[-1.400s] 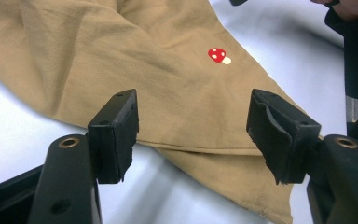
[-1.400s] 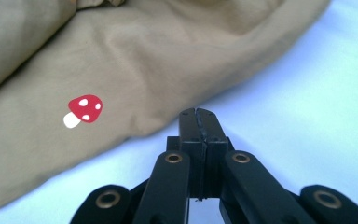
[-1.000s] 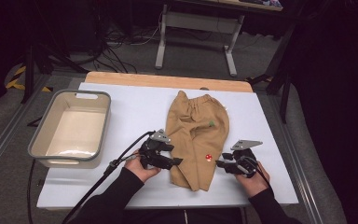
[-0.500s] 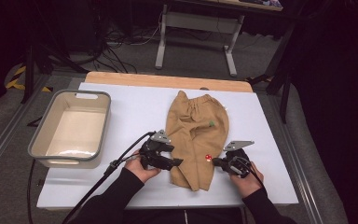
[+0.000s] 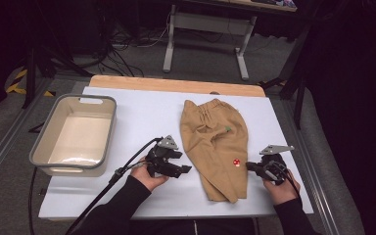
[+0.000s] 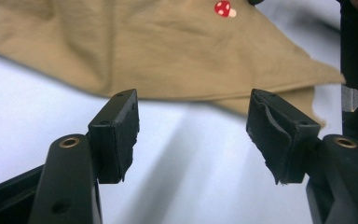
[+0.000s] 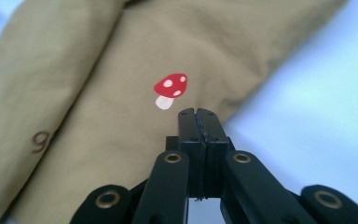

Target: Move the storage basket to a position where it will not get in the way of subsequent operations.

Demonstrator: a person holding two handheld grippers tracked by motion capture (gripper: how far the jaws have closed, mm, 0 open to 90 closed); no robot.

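Note:
Tan shorts (image 5: 215,142) lie folded lengthwise on the white table (image 5: 142,112), waistband at the far end, with a small red mushroom print (image 5: 236,162) near their right edge. My left gripper (image 5: 186,170) rests just left of the shorts, pointing at them. In the left gripper view this gripper (image 6: 193,100) is open over bare table, the shorts (image 6: 168,46) just beyond its tips. My right gripper (image 5: 249,166) sits at the shorts' right edge. In the right gripper view it (image 7: 198,112) is shut, tips just short of the mushroom (image 7: 170,88), with no fabric visibly pinched.
A grey-rimmed rectangular bin (image 5: 105,132) stands empty at the table's left. A wooden strip (image 5: 176,85) runs along the table's far edge. Cables trail from the left gripper over the front edge. Metal table legs and dark floor lie beyond.
My right hand has drawn back a little to the right, so the gripper's tips now sit at the shorts' edge. The left gripper and the shorts have stayed put.

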